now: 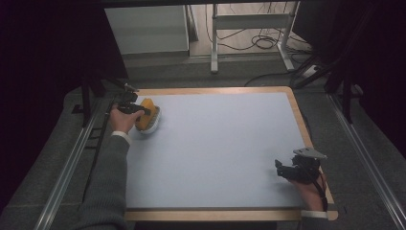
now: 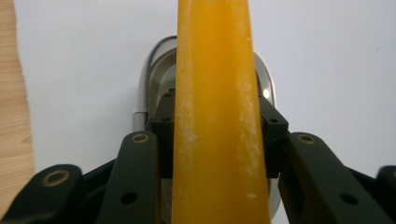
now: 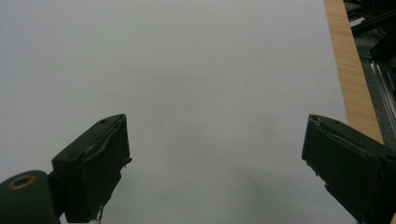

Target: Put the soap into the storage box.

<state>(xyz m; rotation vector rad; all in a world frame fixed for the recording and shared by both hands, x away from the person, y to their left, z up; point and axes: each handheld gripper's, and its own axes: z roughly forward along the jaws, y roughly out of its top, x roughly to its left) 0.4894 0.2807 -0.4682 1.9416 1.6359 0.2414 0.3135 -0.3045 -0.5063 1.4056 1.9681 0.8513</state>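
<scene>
An orange-yellow block point(image 1: 146, 114) stands in a small silvery bowl point(image 1: 152, 125) at the table's far left. My left gripper point(image 1: 141, 111) is shut on this block. In the left gripper view the block point(image 2: 217, 121) rises between the two black pads point(image 2: 164, 126), which press on its sides, and the bowl's rim point(image 2: 145, 79) lies beneath it. My right gripper point(image 1: 282, 170) rests near the table's front right corner. Its jaws stand wide open over bare mat in the right gripper view point(image 3: 215, 158).
A pale grey mat point(image 1: 215, 148) covers the wooden-edged table point(image 1: 299, 115). Metal rails point(image 1: 368, 158) run along both sides. Cables and a frame's legs point(image 1: 287, 48) lie on the floor beyond the far edge.
</scene>
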